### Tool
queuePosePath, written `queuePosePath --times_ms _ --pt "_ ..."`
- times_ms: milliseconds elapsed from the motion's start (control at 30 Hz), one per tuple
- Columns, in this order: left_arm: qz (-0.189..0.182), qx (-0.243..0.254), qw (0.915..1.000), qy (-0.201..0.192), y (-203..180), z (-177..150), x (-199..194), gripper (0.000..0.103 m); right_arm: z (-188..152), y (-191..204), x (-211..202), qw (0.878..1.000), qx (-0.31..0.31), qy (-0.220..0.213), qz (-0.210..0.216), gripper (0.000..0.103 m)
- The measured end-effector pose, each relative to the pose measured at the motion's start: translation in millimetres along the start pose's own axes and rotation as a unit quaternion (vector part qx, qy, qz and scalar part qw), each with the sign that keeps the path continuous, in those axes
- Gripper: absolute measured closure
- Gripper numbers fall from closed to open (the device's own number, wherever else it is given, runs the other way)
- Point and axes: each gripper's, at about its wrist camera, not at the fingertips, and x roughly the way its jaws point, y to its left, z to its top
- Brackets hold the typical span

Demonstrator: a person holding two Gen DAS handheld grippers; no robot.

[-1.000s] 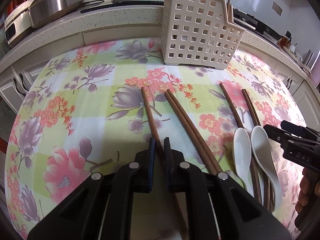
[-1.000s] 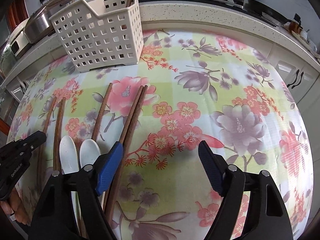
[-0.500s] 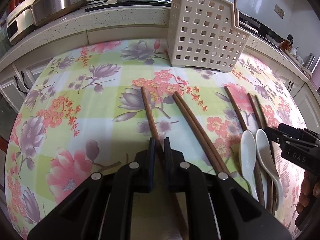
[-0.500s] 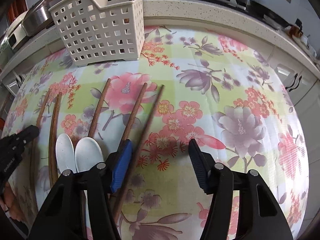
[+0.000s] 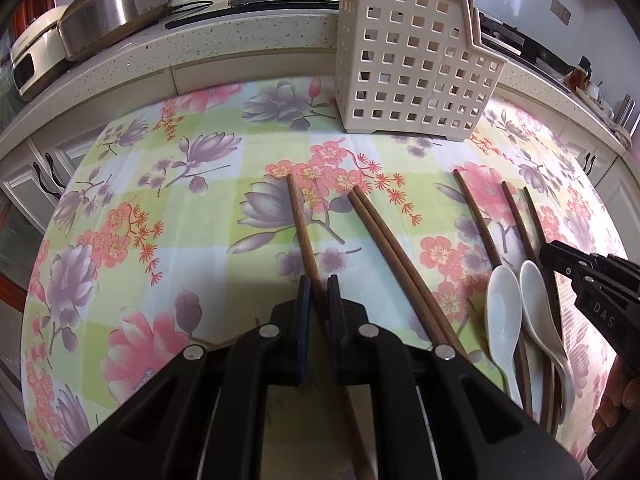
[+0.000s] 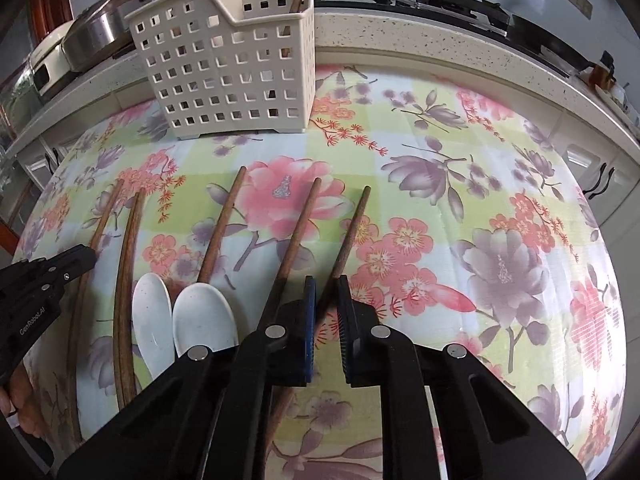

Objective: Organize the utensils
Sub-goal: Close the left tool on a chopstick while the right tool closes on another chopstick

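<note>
Right chopstick (image 6: pixel 352 228): in front of the basket (image 6: pixel 228 76); right gripper (image 6: pixel 326 300), just closing, seems clamped on it.
Left chopstick (image 5: pixel 302 232): left gripper (image 5: pixel 318 300) clenched on it.
Risk: we grip near one end; sticks may pivot, slip.

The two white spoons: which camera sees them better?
The left wrist view. There the two white spoons lie side by side on the floral tablecloth, bowls and most of the handles in sight, over brown chopsticks. In the right wrist view only the bowls show; the right gripper hides the handles.
</note>
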Motion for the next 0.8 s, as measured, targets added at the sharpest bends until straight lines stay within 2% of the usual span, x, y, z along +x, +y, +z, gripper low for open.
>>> queuePosePath --times_ms 167,267,633,800 --pt "-0.007 -0.002 0.9999 -0.009 1 3 -5 0.095 1 -5 -2 1.0 0.005 -0.007 0.01 0.091" --pt "-0.014 -0.002 0.9995 -0.029 0 6 -15 0.096 4 -7 -11 1.0 0.006 -0.018 0.015 0.091" --pt "-0.034 -0.002 0.9945 -0.099 -4 15 -64 0.096 12 -9 -75 0.996 0.006 -0.083 0.023 0.092" --pt "-0.047 -0.003 0.9889 -0.141 -4 15 -96 0.096 14 -8 -104 0.993 -0.001 -0.113 0.025 0.093"
